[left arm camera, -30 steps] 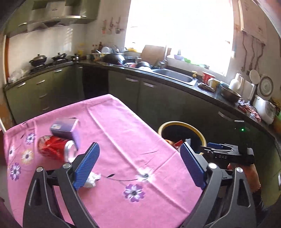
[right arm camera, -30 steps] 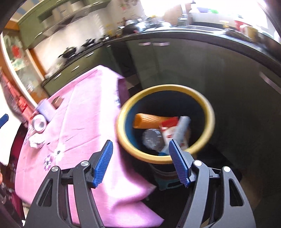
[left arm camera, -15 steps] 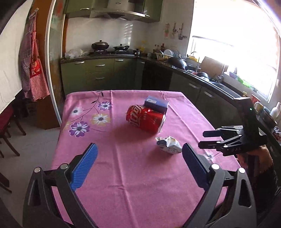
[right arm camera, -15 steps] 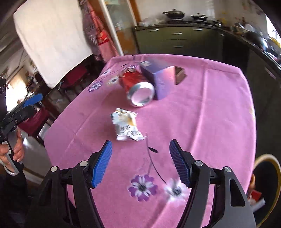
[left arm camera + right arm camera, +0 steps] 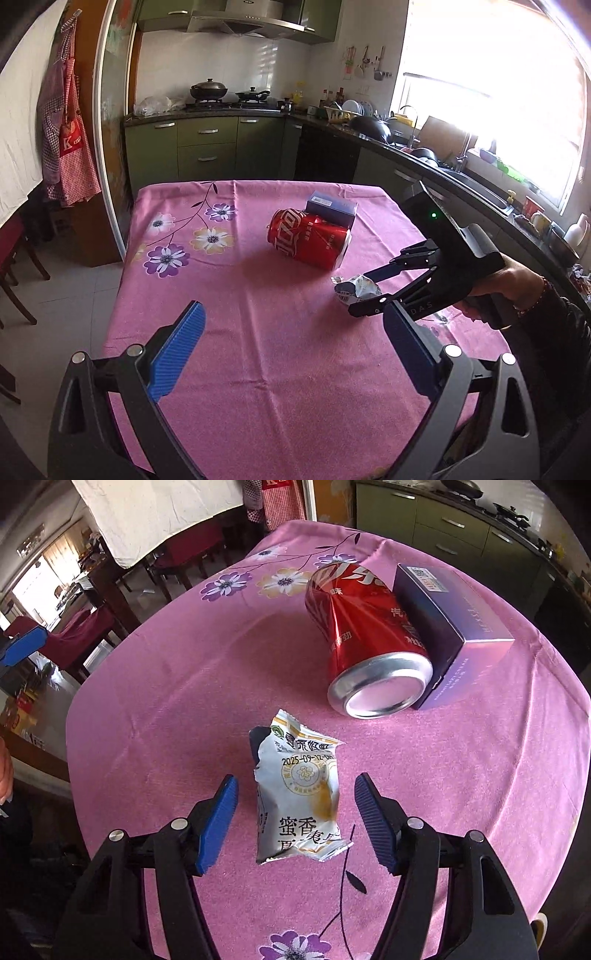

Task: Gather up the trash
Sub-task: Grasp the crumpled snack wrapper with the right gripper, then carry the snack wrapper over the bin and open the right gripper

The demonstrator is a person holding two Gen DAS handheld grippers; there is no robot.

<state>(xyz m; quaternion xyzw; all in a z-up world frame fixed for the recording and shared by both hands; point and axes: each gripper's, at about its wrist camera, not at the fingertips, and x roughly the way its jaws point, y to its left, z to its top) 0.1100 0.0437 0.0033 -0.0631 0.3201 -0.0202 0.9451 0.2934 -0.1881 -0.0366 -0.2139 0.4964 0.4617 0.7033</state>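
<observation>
Black-framed right claw (image 5: 295, 819) with blue ribbed pads, silver screws; beaded bracelet (image 5: 532, 301) on the wrist

A pink cloth (image 5: 258, 332) with flowers is covering the table. 2 pans (image 5: 208, 88) are sitting on the stove. An apron (image 5: 70, 147) is hanging.

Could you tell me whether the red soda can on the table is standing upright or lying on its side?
On its side. The red soda can lies flat on the pink tablecloth, its silver end facing the right wrist camera, its side against the purple box.
</observation>
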